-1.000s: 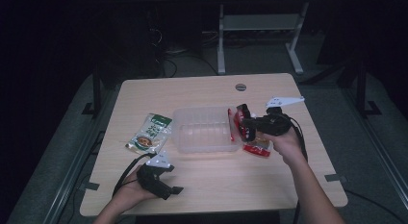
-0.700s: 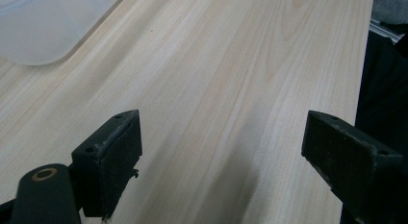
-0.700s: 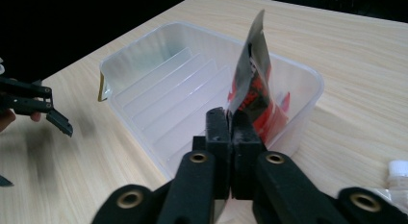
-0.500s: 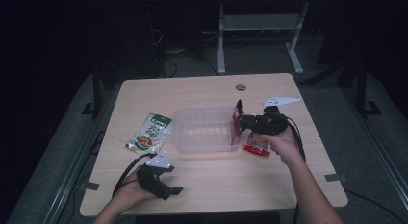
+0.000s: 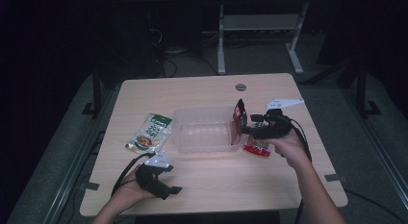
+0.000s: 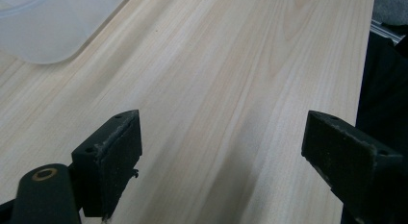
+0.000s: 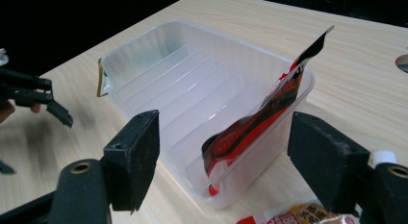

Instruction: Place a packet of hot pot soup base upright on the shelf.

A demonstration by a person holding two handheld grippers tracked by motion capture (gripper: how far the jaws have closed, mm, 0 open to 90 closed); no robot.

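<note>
**Red pouch stands in the last slot of the clear bin, both grippers spread**

A clear plastic rectangular bin with moulded divider ribs point(image 5: 202, 130) sits near the middle of the light wooden table point(image 5: 202, 89). A red and black foil pouch point(image 5: 237, 119) stands on edge in the slot at the bin's right end, leaning against the end wall, its top corner rising above the rim. In the right gripper view the same pouch point(image 7: 262, 118) sags a little at its lower end, resting on the bin floor between the last rib and the wall of the bin point(image 7: 144, 46).

The right gripper point(image 5: 251, 127) is held just to the right of the bin, pointing at it. Its jaws are spread wide on either side of the pouch without touching it. A flat red and white snack packet point(image 5: 255, 148) lies on the table just beside the bin, under the right hand point(image 5: 284, 142).

The left gripper point(image 5: 166, 188) rests low near the table's front edge, well apart from the bin, its jaws likewise spread with bare wood between them; whether it touches the tabletop is hard to tell. A green and white food packet point(image 5: 149, 132) lies flat just left of the bin.
</note>
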